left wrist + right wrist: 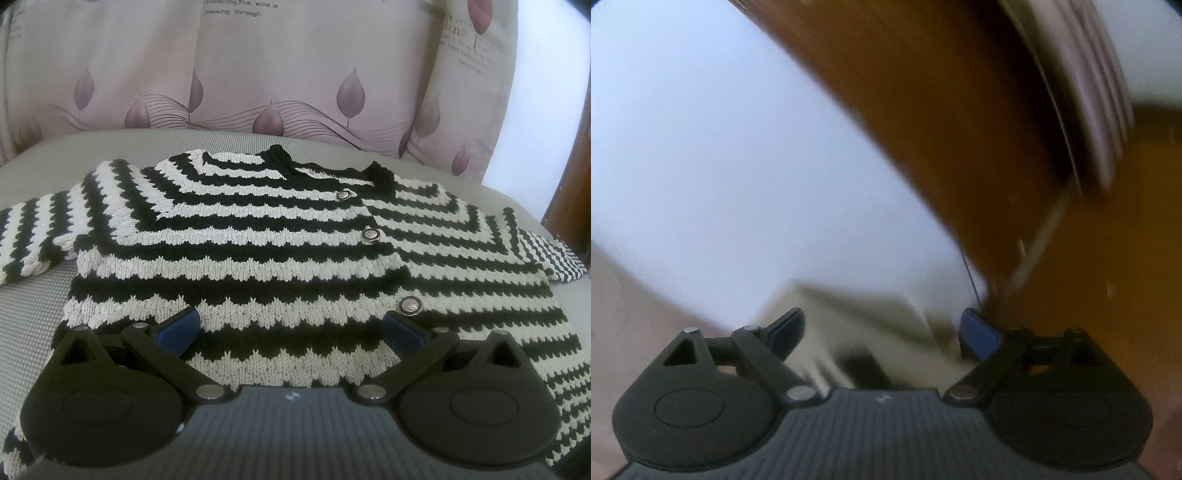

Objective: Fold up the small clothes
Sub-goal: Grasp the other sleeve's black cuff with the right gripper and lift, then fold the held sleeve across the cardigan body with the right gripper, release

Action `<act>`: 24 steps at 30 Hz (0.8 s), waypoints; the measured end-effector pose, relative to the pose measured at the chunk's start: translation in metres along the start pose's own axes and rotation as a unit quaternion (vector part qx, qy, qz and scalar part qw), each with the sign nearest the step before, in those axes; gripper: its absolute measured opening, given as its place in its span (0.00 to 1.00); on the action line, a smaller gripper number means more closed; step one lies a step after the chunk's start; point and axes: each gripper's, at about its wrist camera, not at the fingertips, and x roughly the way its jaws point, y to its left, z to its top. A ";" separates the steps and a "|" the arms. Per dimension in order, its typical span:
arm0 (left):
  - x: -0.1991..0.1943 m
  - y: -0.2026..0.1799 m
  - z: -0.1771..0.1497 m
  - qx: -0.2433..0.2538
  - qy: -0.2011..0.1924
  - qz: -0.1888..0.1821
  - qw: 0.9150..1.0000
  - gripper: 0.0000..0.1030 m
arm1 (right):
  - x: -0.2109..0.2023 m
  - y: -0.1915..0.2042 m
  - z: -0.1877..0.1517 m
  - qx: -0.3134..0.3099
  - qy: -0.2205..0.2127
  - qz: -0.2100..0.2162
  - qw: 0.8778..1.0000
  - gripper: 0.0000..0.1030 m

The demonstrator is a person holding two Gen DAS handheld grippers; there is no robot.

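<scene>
A small black-and-cream striped knitted cardigan (280, 236) with round metal buttons (369, 234) is lying flat on a grey woven sofa seat (33, 306), collar toward 12 o'clock and sleeves reaching out to 9 and 3 o'clock. The left gripper (291, 325) is hovering at 6 o'clock over the hem, fingers spread wide, holding nothing. The right gripper (882, 332) is also gaping wide and empty, facing a blurred white wall (720, 147) and brown wooden panel (942, 110).

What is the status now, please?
Left tool open above sweater. Right tool open, holding nothing. Sweater flat on sofa, unfolded, buttoned.
</scene>
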 end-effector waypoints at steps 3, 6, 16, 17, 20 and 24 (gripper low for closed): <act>0.000 0.000 0.000 0.000 0.000 0.000 1.000 1.00 | 0.019 -0.031 -0.025 0.060 0.072 0.028 0.995 0.90; 0.000 0.000 0.000 0.001 0.000 0.001 1.000 1.00 | 0.033 -0.036 -0.037 0.103 0.111 0.070 0.986 0.90; 0.001 -0.001 0.000 0.001 0.000 0.004 1.000 1.00 | 0.017 -0.002 -0.049 0.050 -0.007 0.085 0.995 0.08; 0.001 -0.001 0.000 -0.001 0.000 0.003 1.000 1.00 | 0.005 0.000 -0.047 0.047 -0.039 0.094 0.994 0.08; 0.000 0.002 0.001 -0.010 -0.004 -0.003 1.000 1.00 | -0.013 0.008 -0.044 0.043 -0.047 0.096 0.993 0.08; -0.003 0.009 0.000 -0.031 -0.012 -0.017 0.999 1.00 | -0.037 0.031 -0.040 0.031 -0.062 0.087 0.994 0.08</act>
